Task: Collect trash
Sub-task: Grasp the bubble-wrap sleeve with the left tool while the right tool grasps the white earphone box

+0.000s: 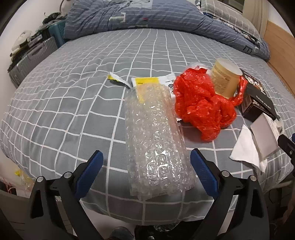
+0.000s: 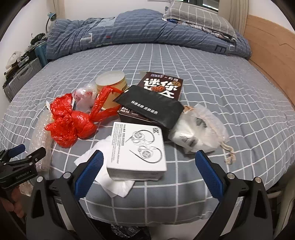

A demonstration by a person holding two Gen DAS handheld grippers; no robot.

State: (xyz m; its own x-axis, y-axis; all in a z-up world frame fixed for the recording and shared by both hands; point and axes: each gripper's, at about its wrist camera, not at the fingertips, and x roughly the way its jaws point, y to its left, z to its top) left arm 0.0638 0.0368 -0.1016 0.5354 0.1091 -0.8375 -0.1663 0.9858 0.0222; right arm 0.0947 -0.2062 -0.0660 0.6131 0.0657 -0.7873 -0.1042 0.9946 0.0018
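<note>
Trash lies on the grey checked bed [image 1: 55, 103]. My left gripper [image 1: 146, 158] is open, its blue pads on either side of a clear bubble wrap sleeve [image 1: 156, 144]. Beyond lie a yellow and white mailer [image 1: 147, 83], a crumpled red plastic bag [image 1: 201, 103] and a tan paper cup [image 1: 223, 81]. My right gripper [image 2: 149, 158] is open around a white earphone box [image 2: 138, 149] lying on a white tissue [image 2: 114, 182]. The red bag [image 2: 71, 125], the cup [image 2: 112, 86], a black pouch [image 2: 151, 109], a brown snack box [image 2: 164, 85] and a white drawstring bag [image 2: 199, 133] lie behind it.
A blue quilt [image 2: 129, 31] and a pillow [image 2: 199, 16] are heaped at the head of the bed. A wooden bed frame [image 2: 267, 55] runs along the right. A grey suitcase [image 1: 27, 59] with clutter stands left of the bed. A yellow scrap [image 1: 114, 77] lies on the sheet.
</note>
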